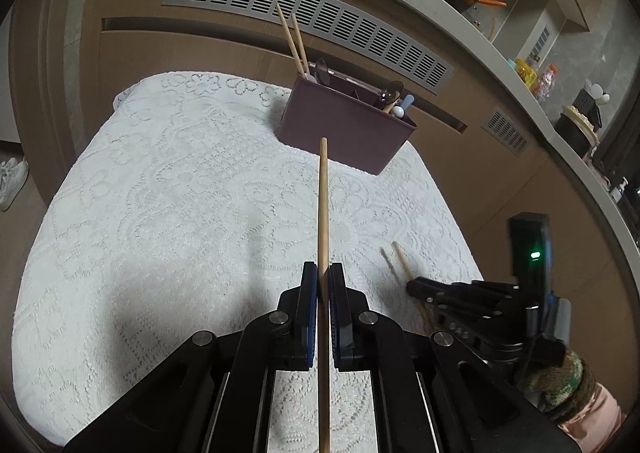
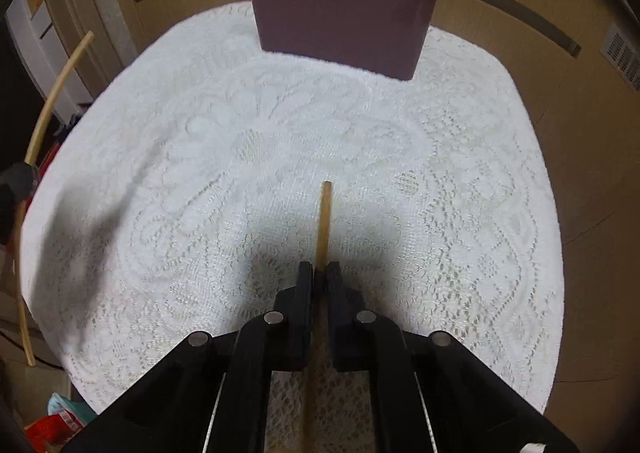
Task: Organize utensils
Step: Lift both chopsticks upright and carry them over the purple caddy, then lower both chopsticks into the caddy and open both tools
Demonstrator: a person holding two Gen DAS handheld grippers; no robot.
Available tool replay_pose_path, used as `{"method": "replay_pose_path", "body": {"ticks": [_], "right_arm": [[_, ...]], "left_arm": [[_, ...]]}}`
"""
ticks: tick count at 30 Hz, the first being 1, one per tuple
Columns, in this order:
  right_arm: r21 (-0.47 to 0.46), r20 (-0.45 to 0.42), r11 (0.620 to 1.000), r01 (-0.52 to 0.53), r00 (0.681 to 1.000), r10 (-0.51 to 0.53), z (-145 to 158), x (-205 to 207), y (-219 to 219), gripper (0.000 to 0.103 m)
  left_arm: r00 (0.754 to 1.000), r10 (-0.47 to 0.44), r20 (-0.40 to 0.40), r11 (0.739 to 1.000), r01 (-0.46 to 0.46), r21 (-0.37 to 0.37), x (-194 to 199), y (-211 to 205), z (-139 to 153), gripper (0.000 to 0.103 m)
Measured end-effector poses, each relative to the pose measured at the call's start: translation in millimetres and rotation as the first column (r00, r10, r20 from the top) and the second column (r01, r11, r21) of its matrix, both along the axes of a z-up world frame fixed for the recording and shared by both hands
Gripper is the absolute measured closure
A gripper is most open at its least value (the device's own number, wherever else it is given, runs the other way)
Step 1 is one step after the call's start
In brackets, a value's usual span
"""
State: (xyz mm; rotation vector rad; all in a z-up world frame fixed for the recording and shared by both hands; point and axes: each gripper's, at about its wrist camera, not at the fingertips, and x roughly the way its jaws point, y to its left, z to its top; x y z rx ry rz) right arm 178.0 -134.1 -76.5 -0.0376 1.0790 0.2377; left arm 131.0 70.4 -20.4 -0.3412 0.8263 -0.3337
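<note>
Both my grippers clamp a wooden chopstick above the lace-covered table.

My left gripper point(image 1: 324, 273) is closed tight on one chopstick point(image 1: 323, 205), its tip aimed toward the maroon utensil holder point(image 1: 344, 129) at the far edge of the white lace cloth point(image 1: 160, 193). My right gripper point(image 2: 320, 273) pinches a second chopstick point(image 2: 324, 221). Two chopsticks point(image 1: 294, 41) and some spoons point(image 1: 390, 93) already stand in the holder.

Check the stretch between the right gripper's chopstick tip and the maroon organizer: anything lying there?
Nothing: in the right wrist view only bare lace cloth separates the chopstick from the organizer.
</note>
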Motion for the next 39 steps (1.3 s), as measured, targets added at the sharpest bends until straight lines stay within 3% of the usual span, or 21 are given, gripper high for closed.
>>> {"method": "replay_pose_path", "body": {"ticks": [11,16,20,23,25,28,33,35,39], "right_arm": [[0.206,0.139,0.978,0.022,0.989,-0.051,72,-29,-25,0.097],[0.253,0.281,0.967,0.000,0.957,-0.074,130,-25,-35,0.097],[0.242,0.419,0.970,-0.024,0.904,-0.082,191,-13,-40,0.097],[0.217,0.519,0.976,-0.032,0.850,-0.087,238,5,-41,0.097],[0.204,0.584,0.978,-0.039,0.807,-0.089,266,20,-41,0.097],[0.210,0.649,0.976,-0.048,0.754,-0.103,293,46,-42,0.097],[0.265,0.670,0.963,-0.051,0.728,-0.146,291,96,-51,0.097],[0.289,0.660,0.956,-0.045,0.732,-0.165,277,123,-54,0.097],[0.299,0.612,0.954,-0.016,0.771,-0.179,245,170,-57,0.097]], "left_arm": [[0.996,-0.032,0.080,0.999,0.032,0.003,0,-19,30,0.097],[0.977,-0.066,0.205,0.997,0.072,-0.023,14,-26,78,0.097],[0.916,-0.088,0.392,0.994,0.103,-0.018,27,-34,141,0.097],[0.829,-0.080,0.553,0.995,0.097,-0.001,43,-42,187,0.097],[0.785,-0.071,0.615,0.997,0.081,0.012,59,-46,204,0.097],[0.748,-0.047,0.662,0.998,0.065,-0.003,94,-54,212,0.097],[0.721,-0.004,0.693,0.999,0.027,-0.023,158,-62,195,0.097],[0.726,-0.008,0.688,0.999,0.036,-0.027,183,-66,184,0.097],[0.749,0.000,0.662,0.999,0.036,-0.041,230,-68,151,0.097]]}}
